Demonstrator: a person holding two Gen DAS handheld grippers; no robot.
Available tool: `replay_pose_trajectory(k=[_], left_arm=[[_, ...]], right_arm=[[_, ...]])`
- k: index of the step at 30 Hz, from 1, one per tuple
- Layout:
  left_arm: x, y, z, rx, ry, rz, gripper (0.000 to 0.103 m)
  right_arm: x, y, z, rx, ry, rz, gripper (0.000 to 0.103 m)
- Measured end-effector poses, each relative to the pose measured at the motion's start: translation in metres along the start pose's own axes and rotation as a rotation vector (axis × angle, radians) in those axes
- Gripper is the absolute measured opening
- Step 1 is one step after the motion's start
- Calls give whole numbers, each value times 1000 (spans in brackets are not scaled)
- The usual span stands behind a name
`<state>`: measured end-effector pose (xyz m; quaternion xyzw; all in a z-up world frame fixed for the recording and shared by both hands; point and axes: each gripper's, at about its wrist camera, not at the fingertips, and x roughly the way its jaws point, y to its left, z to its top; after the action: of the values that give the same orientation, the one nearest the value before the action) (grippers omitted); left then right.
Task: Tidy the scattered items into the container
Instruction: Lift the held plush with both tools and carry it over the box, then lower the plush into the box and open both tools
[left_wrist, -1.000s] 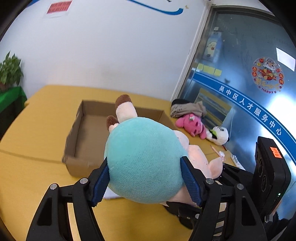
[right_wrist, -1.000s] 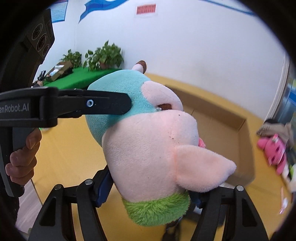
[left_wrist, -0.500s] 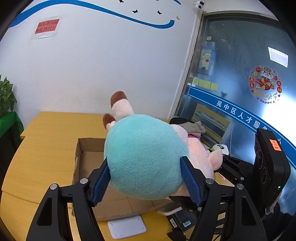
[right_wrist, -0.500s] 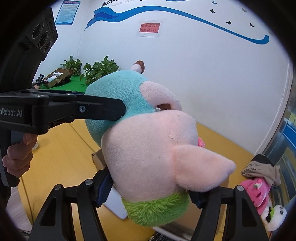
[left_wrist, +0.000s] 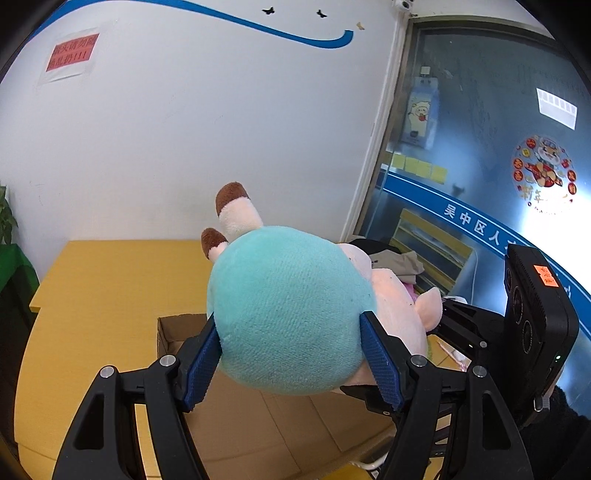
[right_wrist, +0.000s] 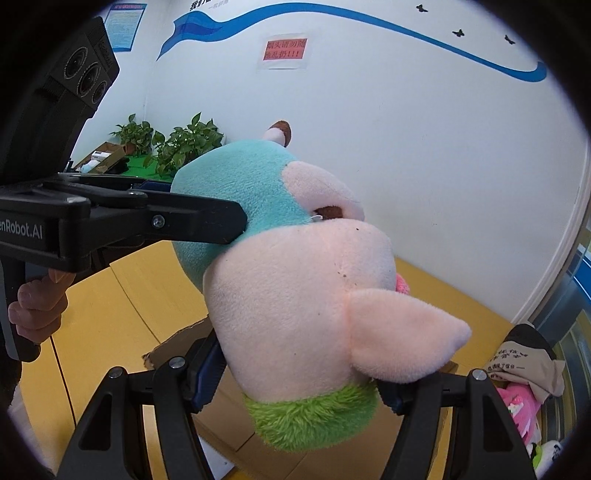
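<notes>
Both your grippers clamp one plush pig (left_wrist: 291, 321), held in the air above the yellow desk (left_wrist: 110, 280). Your left gripper (left_wrist: 291, 354) pinches its teal body between the blue fingers (left_wrist: 201, 360). Your right gripper (right_wrist: 295, 373) squeezes the pink head just above the green collar. The cardboard box (left_wrist: 177, 332) lies directly below the toy. On the far right of the desk sit a pink plush (right_wrist: 517, 406) and a folded cloth (right_wrist: 528, 365).
</notes>
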<state>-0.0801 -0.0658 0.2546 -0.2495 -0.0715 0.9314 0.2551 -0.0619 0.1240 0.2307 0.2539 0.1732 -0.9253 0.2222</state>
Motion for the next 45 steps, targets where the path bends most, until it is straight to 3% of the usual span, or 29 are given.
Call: replay_pose_trajectory(k=[10, 21, 29, 31, 34, 40, 45], left_arm=[[70, 61, 6, -57, 57, 52, 76], [176, 120, -41, -119, 202, 69, 76], [231, 141, -84, -132, 359, 138, 76], [238, 143, -92, -132, 401, 149, 76], [243, 145, -98, -135, 434, 176, 79], [226, 154, -102, -239, 432, 166, 83], [184, 137, -93, -228, 381, 200, 83]], right_arm=[[93, -15, 16, -38, 40, 62, 68], [211, -34, -31, -31, 115, 128, 68], [283, -31, -71, -20, 189, 169, 69], [292, -26, -78, -33, 207, 158, 71], [299, -28, -86, -37, 235, 182, 85], [283, -36, -82, -15, 244, 177, 85], [245, -52, -69, 27, 220, 152, 85]])
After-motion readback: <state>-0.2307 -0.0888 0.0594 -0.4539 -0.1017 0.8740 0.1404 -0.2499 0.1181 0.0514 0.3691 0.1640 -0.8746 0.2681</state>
